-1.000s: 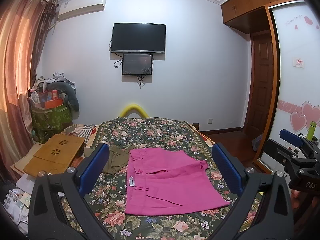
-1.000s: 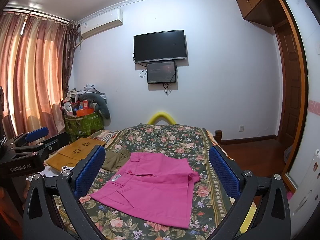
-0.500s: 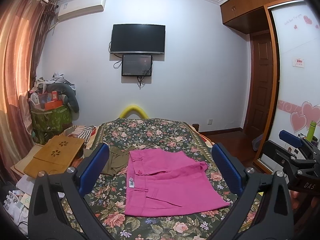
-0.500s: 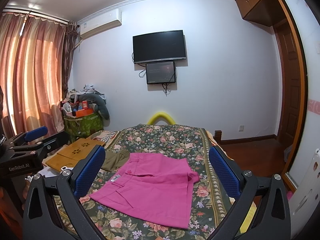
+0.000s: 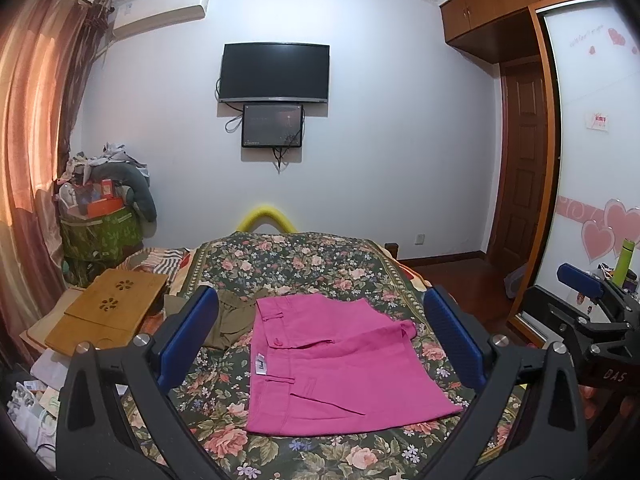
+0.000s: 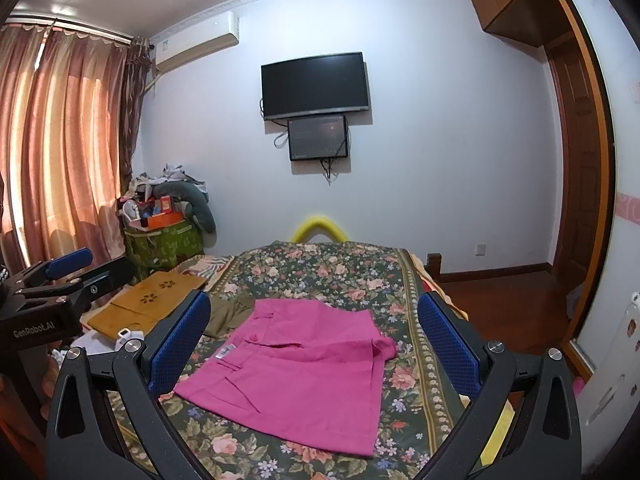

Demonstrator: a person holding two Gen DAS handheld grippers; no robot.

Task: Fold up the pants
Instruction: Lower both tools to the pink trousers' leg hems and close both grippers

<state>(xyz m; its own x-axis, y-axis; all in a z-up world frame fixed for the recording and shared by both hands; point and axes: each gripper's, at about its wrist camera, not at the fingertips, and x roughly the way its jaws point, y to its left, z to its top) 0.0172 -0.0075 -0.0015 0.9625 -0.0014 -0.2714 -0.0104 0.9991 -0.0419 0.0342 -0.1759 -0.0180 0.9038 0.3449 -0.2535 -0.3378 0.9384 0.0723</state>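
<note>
Nothing has shifted since the earlier frames: both claws hover spread wide and empty above the bed's point(image 5: 304, 256) near end. Pink pants point(image 5: 336, 364) lie ahead of the left claw point(image 5: 320, 344) and the right claw point(image 6: 316, 344), waistband toward the left claw, which I judge nearer to it.

Before me: magenta pants point(image 5: 336, 364); dark floral bedspread point(image 5: 296, 260); olive garment point(image 5: 230, 318); my grippers' blue pads point(image 5: 186, 338); yellow foam arch point(image 5: 266, 218).
</note>
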